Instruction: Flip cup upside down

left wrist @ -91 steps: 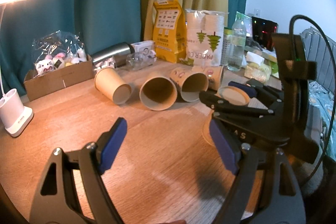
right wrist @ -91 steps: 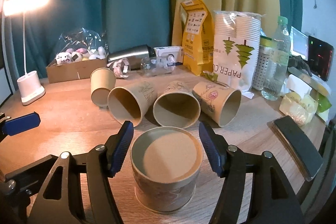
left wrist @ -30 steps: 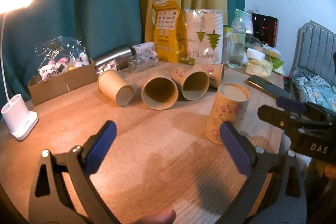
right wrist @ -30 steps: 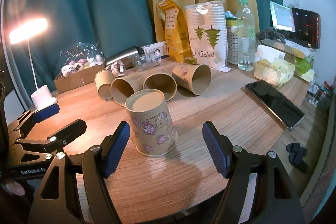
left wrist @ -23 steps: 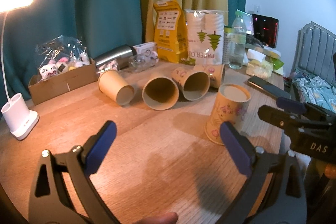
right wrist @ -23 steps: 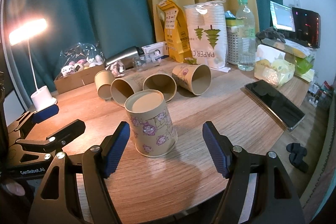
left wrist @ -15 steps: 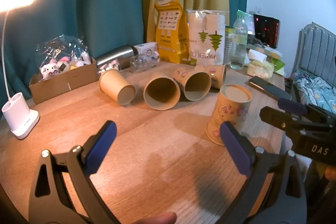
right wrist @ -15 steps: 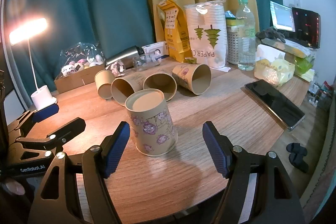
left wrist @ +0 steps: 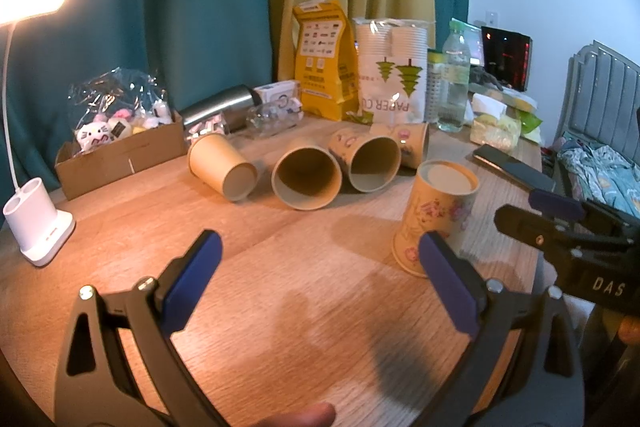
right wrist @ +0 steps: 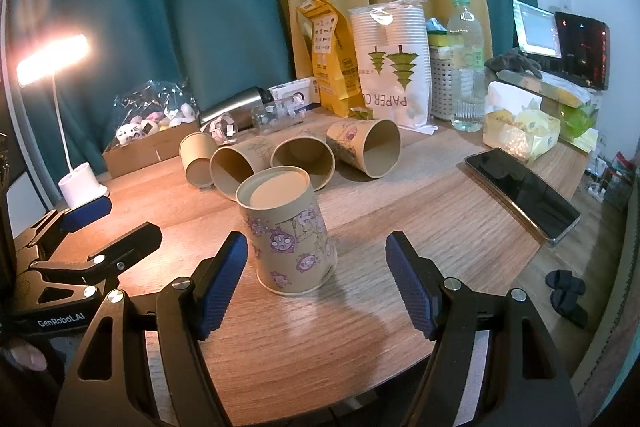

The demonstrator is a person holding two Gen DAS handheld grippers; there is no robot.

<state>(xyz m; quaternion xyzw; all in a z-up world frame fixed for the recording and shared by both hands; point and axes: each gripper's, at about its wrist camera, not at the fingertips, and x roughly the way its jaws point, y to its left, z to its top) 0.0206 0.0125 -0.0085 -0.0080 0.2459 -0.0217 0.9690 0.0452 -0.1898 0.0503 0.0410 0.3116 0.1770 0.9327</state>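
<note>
Printed cup (right wrist: 289,234) upside down on table (right wrist: 420,219), axis vertical, base up, mouth on wood, just ahead of right gripper (right wrist: 316,285), jaws wide apart, no contact. Left gripper (left wrist: 320,283) also spread wide, empty.

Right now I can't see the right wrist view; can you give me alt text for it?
A patterned paper cup stands upside down on the wooden table, just ahead of the open right gripper, untouched. Behind it four cups lie on their sides; a phone lies to the right, and the left gripper shows at the left edge.
</note>
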